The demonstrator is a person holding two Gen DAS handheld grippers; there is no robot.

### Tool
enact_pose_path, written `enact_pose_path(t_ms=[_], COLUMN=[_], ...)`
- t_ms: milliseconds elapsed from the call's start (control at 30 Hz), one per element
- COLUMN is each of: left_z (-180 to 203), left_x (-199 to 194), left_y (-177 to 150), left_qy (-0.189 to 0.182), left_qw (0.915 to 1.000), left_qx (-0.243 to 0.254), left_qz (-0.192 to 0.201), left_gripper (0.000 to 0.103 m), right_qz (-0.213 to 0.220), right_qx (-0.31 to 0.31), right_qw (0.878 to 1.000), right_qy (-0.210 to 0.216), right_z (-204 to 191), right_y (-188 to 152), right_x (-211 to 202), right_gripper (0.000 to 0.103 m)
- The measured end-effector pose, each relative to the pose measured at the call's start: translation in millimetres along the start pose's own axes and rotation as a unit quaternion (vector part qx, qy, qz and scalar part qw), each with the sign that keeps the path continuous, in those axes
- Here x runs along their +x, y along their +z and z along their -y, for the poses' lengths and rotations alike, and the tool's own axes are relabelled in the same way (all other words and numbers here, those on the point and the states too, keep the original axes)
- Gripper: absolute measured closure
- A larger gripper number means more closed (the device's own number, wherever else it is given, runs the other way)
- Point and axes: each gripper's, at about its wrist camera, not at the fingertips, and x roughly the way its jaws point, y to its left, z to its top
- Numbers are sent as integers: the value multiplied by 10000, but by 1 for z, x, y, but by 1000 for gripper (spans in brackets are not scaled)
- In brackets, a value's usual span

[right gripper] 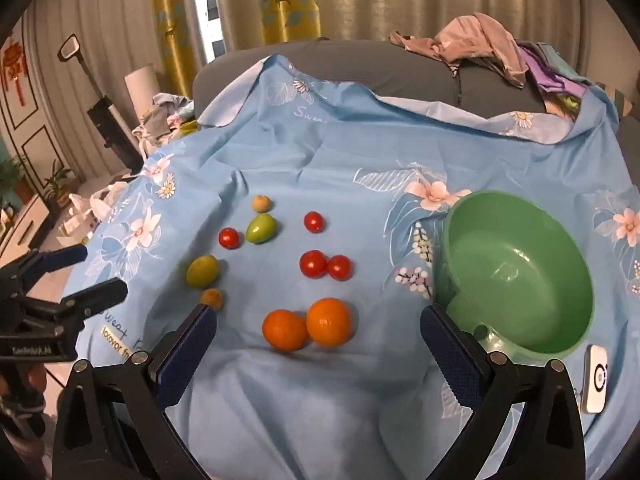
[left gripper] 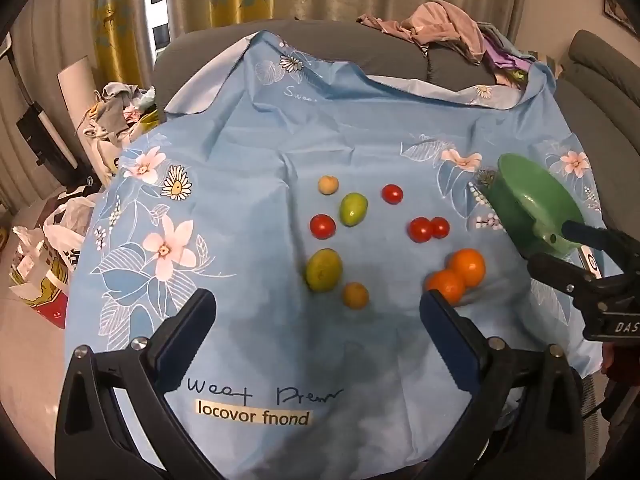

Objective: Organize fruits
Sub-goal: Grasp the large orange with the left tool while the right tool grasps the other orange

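Note:
Fruits lie on a blue flowered cloth [left gripper: 248, 152]: two oranges [right gripper: 308, 326] touching each other, several red tomatoes [right gripper: 325, 265], two green fruits [right gripper: 261, 228] and two small yellowish fruits [right gripper: 261, 203]. An empty green bowl [right gripper: 516, 276] with a handle stands at the right. My left gripper [left gripper: 318, 312] is open and empty, near the cloth's front edge, short of the fruits. My right gripper [right gripper: 318, 322] is open and empty, in front of the oranges, beside the bowl's handle. The right gripper also shows at the right in the left wrist view [left gripper: 568, 248].
A small white device [right gripper: 596, 378] lies on the cloth to the right of the bowl's handle. A grey sofa [right gripper: 360, 60] with a heap of clothes [right gripper: 480, 48] lies behind the cloth. Bags and clutter [left gripper: 52, 248] stand on the floor at the left.

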Motion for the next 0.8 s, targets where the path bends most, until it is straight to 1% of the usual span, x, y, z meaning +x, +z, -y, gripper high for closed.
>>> enact_pose_path(t_ms=[133, 167, 233, 267, 367, 467, 500, 533, 600, 667, 733, 800], left_z=[12, 14, 23, 22, 31, 40, 43, 45, 50, 56, 62, 66], left_x=[-1, 3, 5, 9, 17, 26, 30, 33, 38, 44, 52, 57], left_y=[-6, -3, -5, -5, -10, -14, -15, -14, -15, -15, -14, -15], left_qy=[-207, -203, -383, -551, -724, -711, -757, -741, -855, -948, -924, -976], left_qw=[9998, 9997, 9991, 9983, 9968, 9962, 9954, 9955, 9943, 9931, 9924, 9912], left_qx=[51, 112, 140, 106, 244, 409, 444, 484, 481, 534, 650, 684], left_qz=[17, -26, -73, -129, -214, -309, -373, -353, -426, -449, -478, -571], left_gripper=[1, 1, 1, 1, 1, 1, 1, 1, 2, 2, 2, 5], right_qz=[-96, -110, -117, -133, -206, -294, -328, -364, -416, -464, -503, -504], right_qx=[25, 8, -9, 3, 125, 268, 309, 347, 400, 429, 463, 539], right_qw=[9999, 9999, 9999, 9999, 9997, 9991, 9988, 9985, 9979, 9974, 9969, 9964], right_qy=[63, 73, 93, 110, 92, 158, 190, 223, 283, 338, 401, 426], right_z=[4, 4, 6, 7, 15, 24, 26, 28, 30, 32, 33, 36], right_y=[-7, -8, -10, -12, -16, -20, -21, -23, -25, -27, -28, -29], right_x=[5, 5, 6, 6, 10, 16, 18, 21, 25, 30, 35, 39], right_gripper=[1, 1, 1, 1, 1, 1, 1, 2, 2, 6, 7, 9])
